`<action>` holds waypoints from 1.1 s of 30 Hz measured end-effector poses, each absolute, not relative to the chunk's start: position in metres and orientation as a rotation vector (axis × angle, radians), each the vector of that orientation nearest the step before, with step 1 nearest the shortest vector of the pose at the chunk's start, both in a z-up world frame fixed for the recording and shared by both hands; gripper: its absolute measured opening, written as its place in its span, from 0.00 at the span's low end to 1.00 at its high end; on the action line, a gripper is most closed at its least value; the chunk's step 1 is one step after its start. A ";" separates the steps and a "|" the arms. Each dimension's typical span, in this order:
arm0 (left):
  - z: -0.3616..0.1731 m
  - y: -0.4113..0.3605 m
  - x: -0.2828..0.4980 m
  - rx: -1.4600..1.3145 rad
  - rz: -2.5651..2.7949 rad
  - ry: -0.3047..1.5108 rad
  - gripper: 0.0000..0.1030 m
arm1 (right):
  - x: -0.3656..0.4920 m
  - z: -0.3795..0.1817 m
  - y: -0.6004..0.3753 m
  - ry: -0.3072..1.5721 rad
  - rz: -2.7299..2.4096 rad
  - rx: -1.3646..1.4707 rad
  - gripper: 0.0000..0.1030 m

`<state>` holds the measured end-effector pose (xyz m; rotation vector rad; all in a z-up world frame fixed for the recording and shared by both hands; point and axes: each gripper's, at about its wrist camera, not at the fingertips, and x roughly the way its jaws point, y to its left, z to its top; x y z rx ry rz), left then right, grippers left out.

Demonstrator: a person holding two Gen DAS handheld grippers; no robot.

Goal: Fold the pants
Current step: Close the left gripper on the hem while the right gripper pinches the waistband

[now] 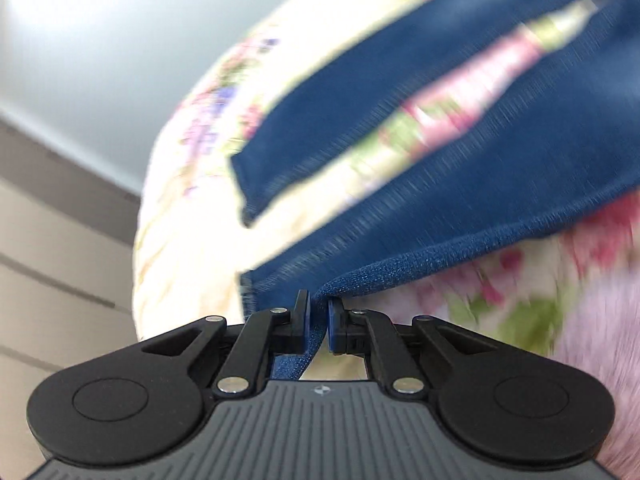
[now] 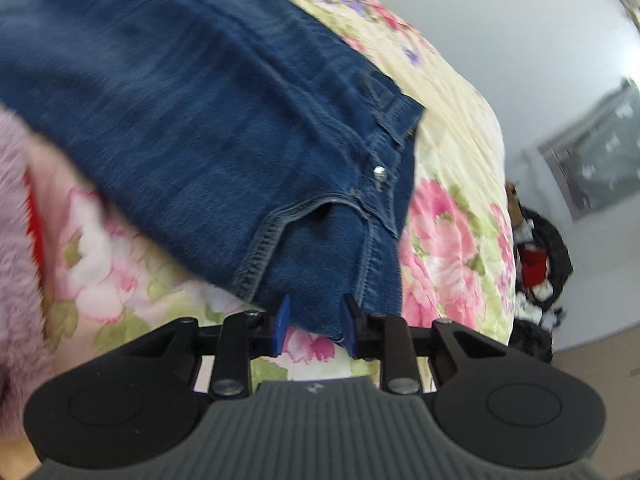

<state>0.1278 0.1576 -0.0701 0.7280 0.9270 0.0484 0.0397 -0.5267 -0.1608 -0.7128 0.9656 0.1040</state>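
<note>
Blue denim pants (image 1: 420, 128) lie on a floral bedspread (image 1: 192, 184), two legs spread with a gap between them. My left gripper (image 1: 319, 320) is shut on the edge of one pant leg, and denim passes between its blue pads. In the right wrist view the waist end of the pants (image 2: 208, 132) shows its pocket, rivet and belt loop. My right gripper (image 2: 314, 326) stands partly open around the pants' bottom edge near the pocket, and the fabric lies between the pads without being pinched.
A fuzzy pink blanket (image 2: 16, 240) lies at the left of the bedspread (image 2: 452, 240) and also shows in the left wrist view (image 1: 600, 360). A dark bag with red and white items (image 2: 540, 268) sits on the floor by the grey wall. A wooden panel (image 1: 56, 280) is at left.
</note>
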 end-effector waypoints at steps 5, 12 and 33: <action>-0.043 0.154 0.142 0.609 0.159 0.872 0.08 | 0.026 -0.176 -0.516 0.971 0.167 -0.846 0.26; -0.022 0.147 0.155 0.542 0.241 0.859 0.07 | 0.014 -0.198 -0.505 0.870 0.167 -0.915 0.32; -0.011 0.156 0.161 0.411 0.317 0.849 0.07 | 0.048 -0.126 -0.516 0.637 -0.061 -0.614 0.00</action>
